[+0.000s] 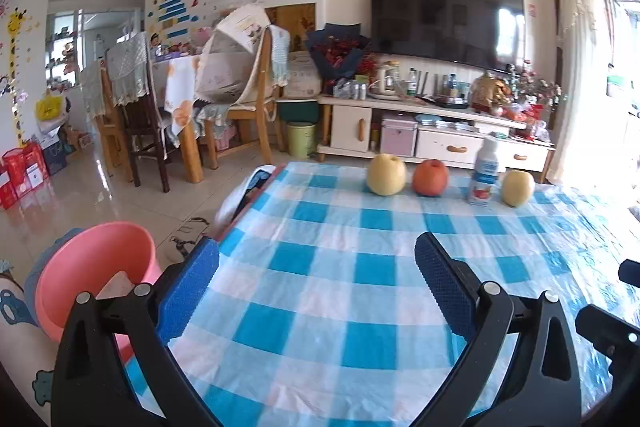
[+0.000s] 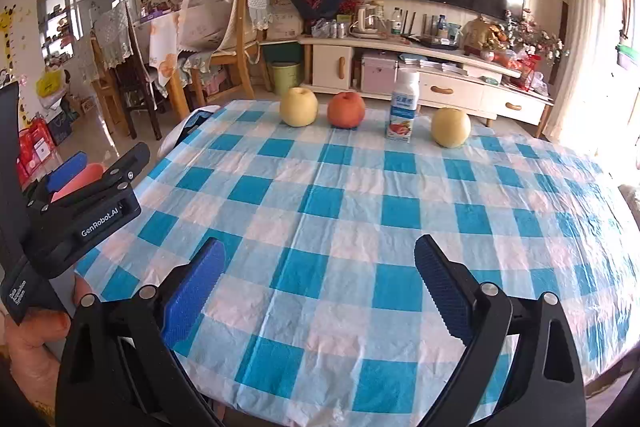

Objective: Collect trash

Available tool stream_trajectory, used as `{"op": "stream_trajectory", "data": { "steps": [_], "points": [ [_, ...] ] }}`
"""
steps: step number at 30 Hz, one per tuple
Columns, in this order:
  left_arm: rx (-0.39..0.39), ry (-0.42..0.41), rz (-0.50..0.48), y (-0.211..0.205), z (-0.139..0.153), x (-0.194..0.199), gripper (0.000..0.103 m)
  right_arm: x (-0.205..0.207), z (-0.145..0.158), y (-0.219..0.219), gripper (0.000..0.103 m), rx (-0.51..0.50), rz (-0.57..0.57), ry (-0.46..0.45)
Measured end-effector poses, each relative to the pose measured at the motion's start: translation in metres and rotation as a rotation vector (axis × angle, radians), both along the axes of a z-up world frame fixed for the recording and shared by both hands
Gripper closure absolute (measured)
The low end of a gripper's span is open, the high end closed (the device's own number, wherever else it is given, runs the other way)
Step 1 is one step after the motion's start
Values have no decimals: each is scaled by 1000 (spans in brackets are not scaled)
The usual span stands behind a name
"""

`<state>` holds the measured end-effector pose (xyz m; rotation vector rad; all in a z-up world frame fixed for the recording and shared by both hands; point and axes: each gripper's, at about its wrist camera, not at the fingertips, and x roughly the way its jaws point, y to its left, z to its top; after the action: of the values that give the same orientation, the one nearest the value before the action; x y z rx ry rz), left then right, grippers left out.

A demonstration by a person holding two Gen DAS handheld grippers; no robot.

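Observation:
A pink bin (image 1: 92, 267) stands on the floor left of the table, with something pale lying inside it. My left gripper (image 1: 316, 247) hangs open over the table's near left part, nothing between its blue pads. My right gripper (image 2: 318, 251) is open too, low over the blue-checked tablecloth (image 2: 360, 211). At the table's far edge a white yogurt bottle (image 2: 404, 107) stands upright in a row with a yellow pear (image 2: 298, 106), a red apple (image 2: 346, 109) and another pear (image 2: 451, 127). The right wrist view shows the left gripper's black body (image 2: 92, 203) at left, held by a hand.
A TV cabinet (image 1: 420, 131) with clutter runs behind the table under a wall TV. Dining chairs (image 1: 248, 87) and a table stand back left, and a green bin (image 1: 301, 139) sits by the cabinet. Red boxes (image 1: 20, 171) line the far left floor.

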<state>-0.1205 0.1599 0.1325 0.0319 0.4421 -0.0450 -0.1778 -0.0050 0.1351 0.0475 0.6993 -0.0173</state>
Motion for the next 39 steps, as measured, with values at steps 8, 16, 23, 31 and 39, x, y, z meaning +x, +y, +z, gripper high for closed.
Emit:
{"op": "stream_trajectory", "data": {
  "steps": [8, 16, 23, 31, 39],
  "points": [
    [-7, -37, -64, -30, 16, -47, 4, -48, 12, -26, 8, -15, -86, -55],
    [1, -88, -112, -43, 35, -82, 4, -88, 28, -33, 8, -42, -132, -120],
    [3, -122, -125, -50, 47, -103, 4, -110, 40, -38, 7, -40, -171, -154],
    [-10, -145, -141, -51, 57, -120, 4, -128, 56, -37, 7, -65, -200, -203],
    [-36, -163, -145, -43, 65, -131, 4, -141, 71, -27, 7, -99, -201, -242]
  ]
}}
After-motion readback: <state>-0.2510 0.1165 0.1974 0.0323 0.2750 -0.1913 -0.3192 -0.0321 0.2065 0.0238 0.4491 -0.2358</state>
